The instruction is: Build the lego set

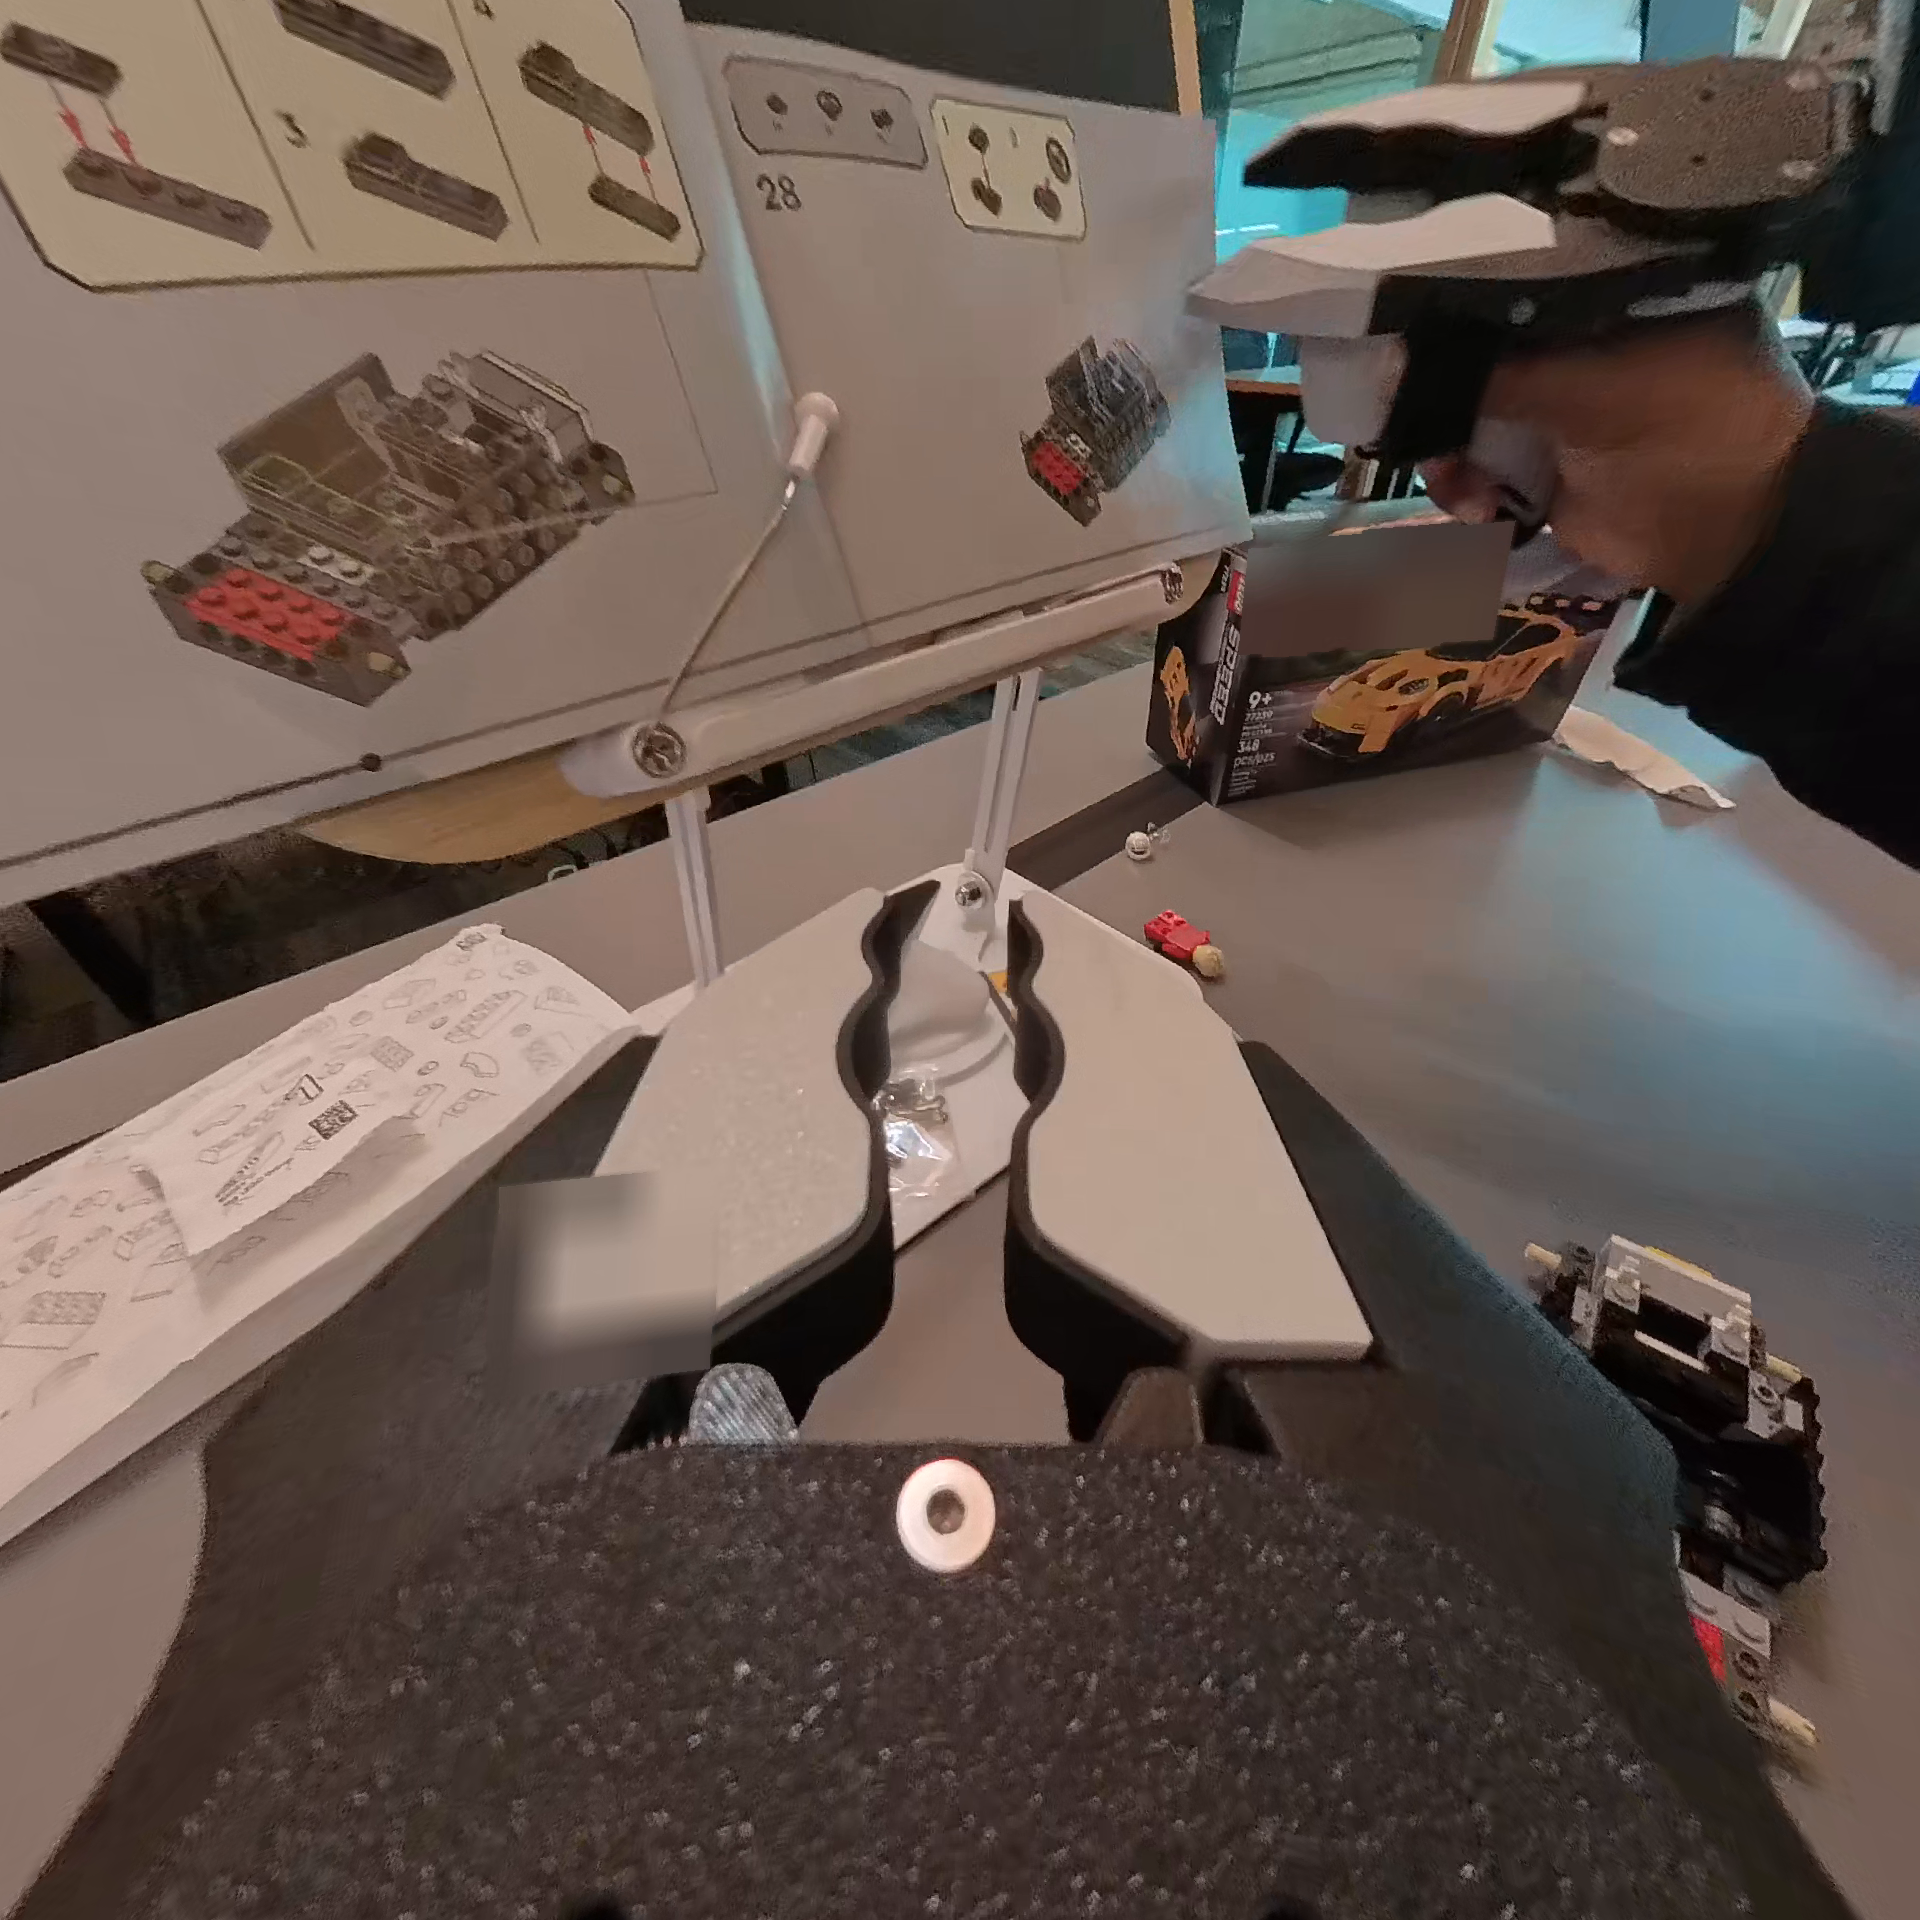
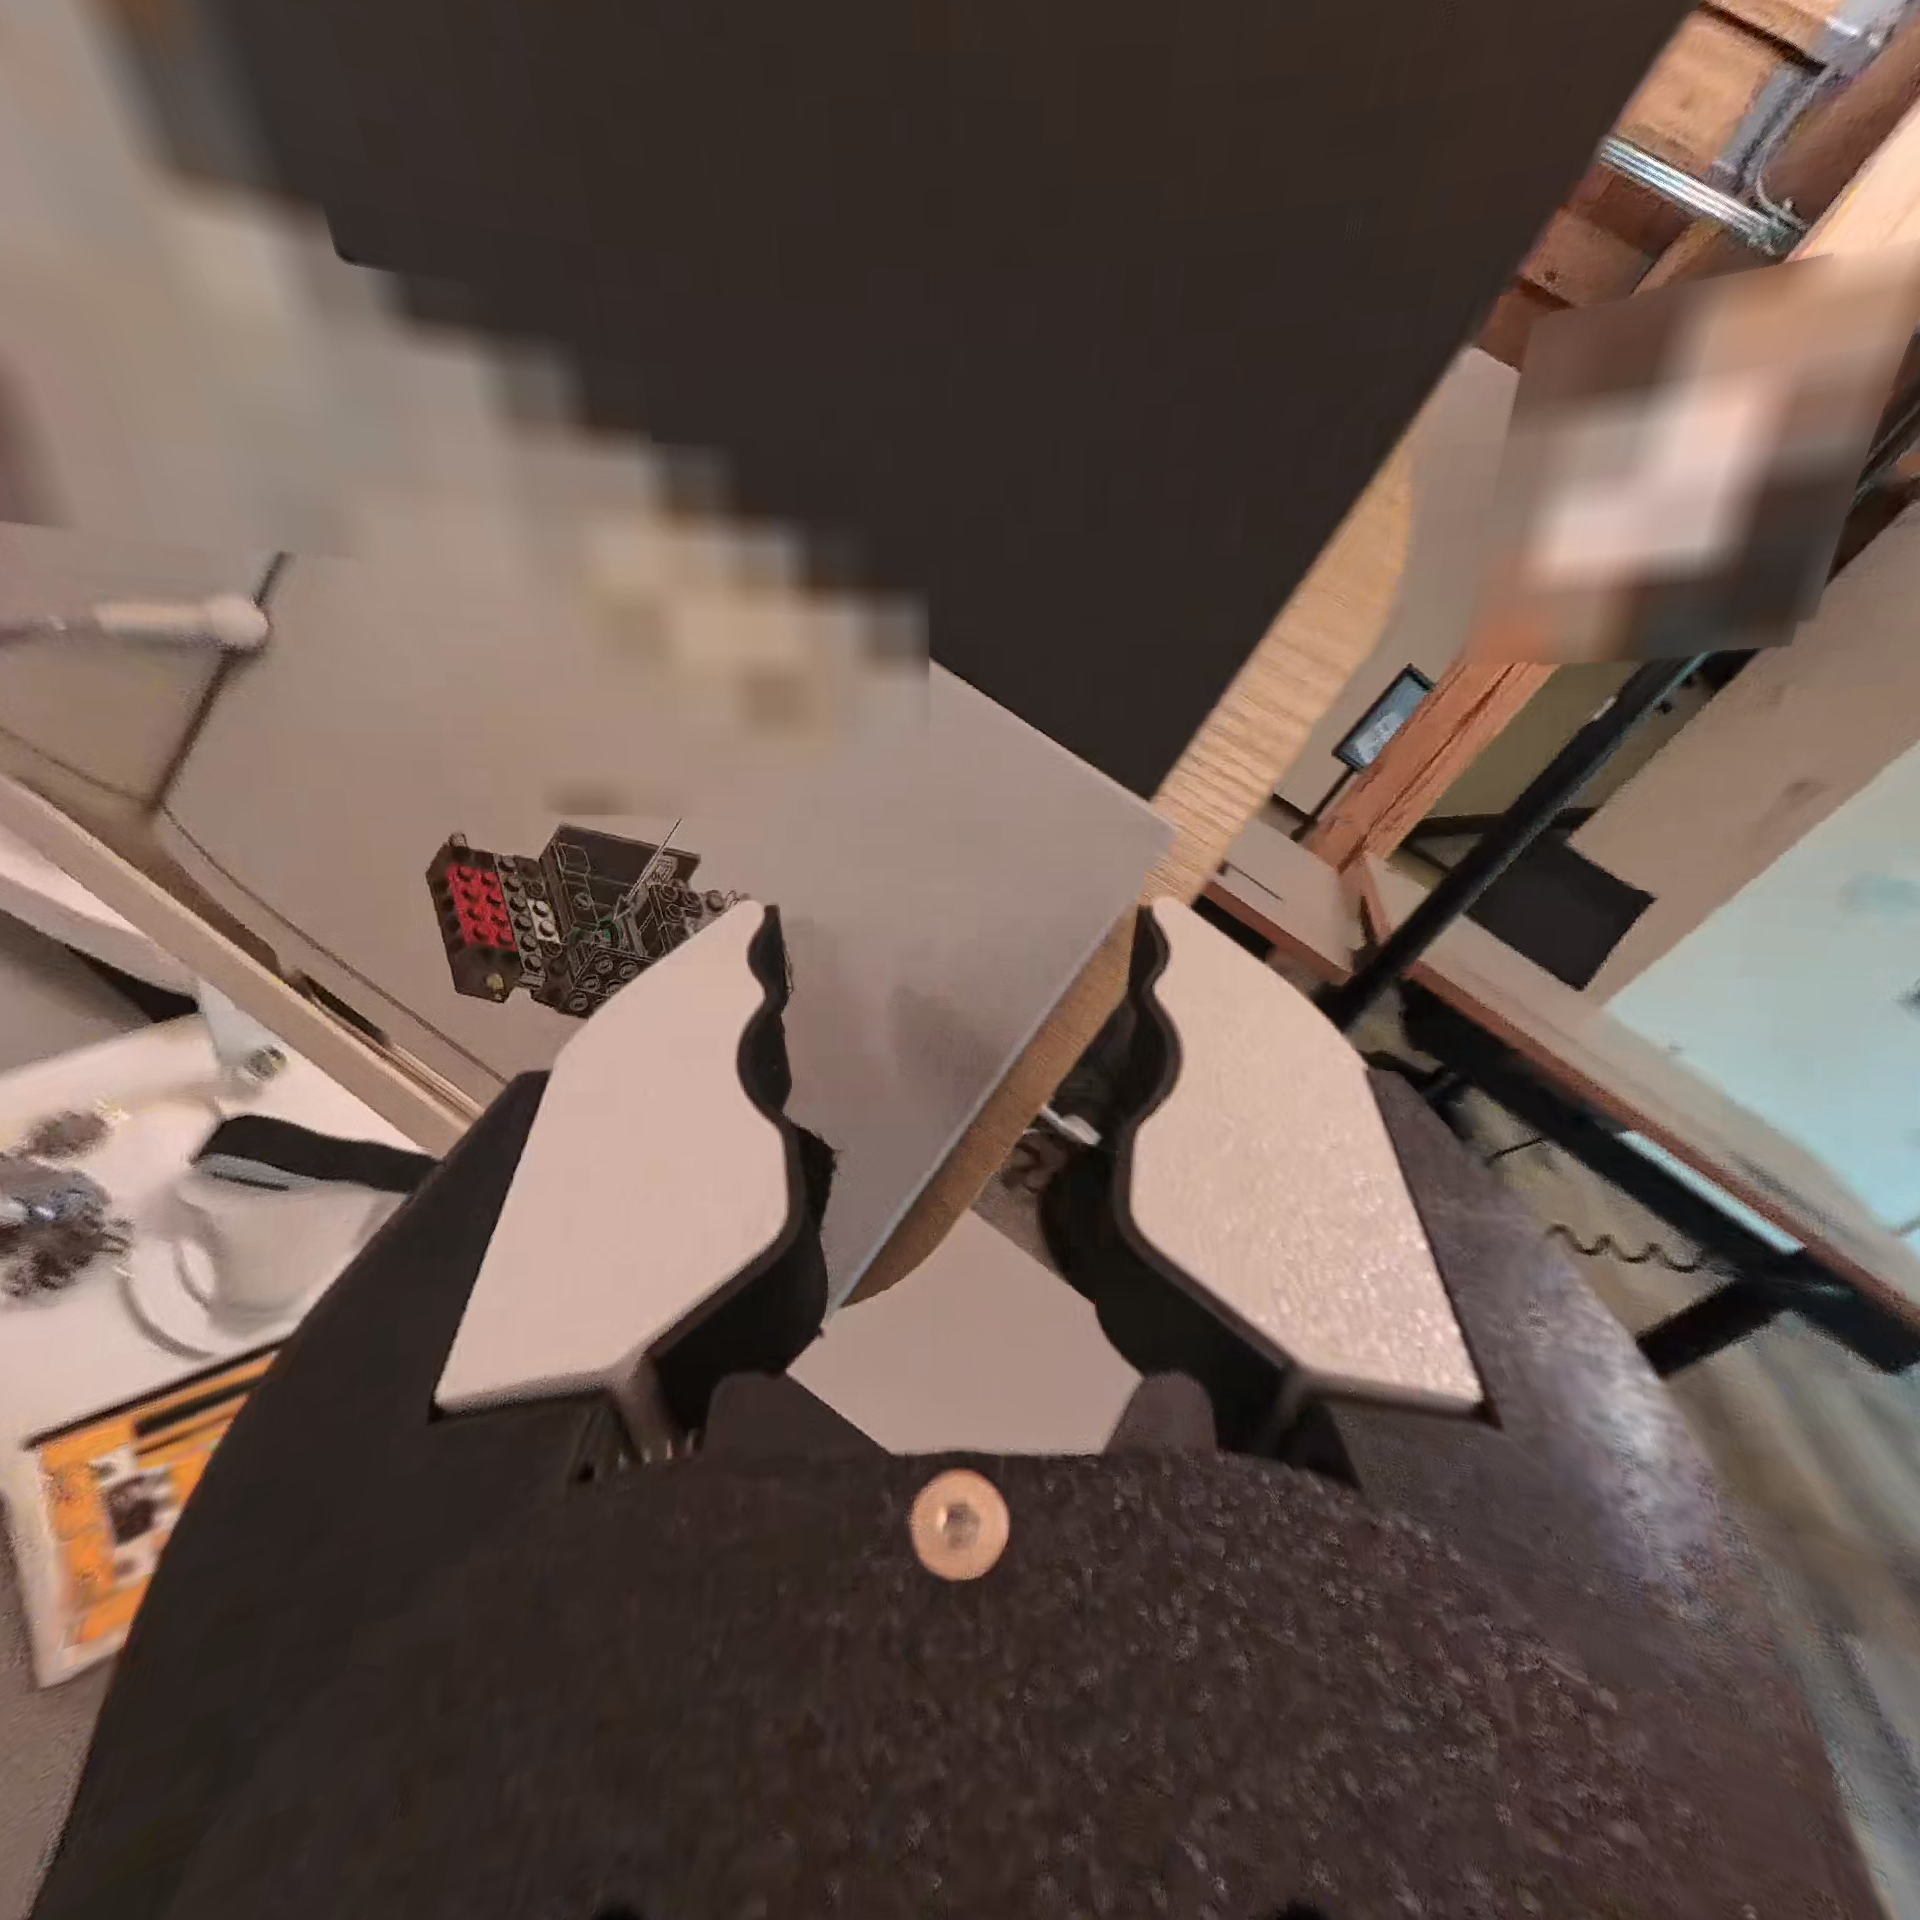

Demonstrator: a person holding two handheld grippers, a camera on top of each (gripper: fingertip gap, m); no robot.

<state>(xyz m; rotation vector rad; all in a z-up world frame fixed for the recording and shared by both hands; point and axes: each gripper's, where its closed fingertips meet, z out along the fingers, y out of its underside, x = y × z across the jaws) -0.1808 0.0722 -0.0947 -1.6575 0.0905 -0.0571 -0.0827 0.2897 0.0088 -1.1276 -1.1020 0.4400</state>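
Right gripper (image 2: 961, 920) with grey fingers spread apart and empty, raised before the right edge of a grey instruction page (image 2: 727, 831), pictured black-and-red brick model (image 2: 561, 920) just left, orange-and-white booklet (image 2: 114, 1496) lay near left.

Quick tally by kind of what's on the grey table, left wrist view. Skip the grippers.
Instruction booklet on stand: 1
Set box: 1
Part-built car: 1
Small red loose piece: 1
Printed paper bag: 1
Clear bag of small parts: 1
Total: 6
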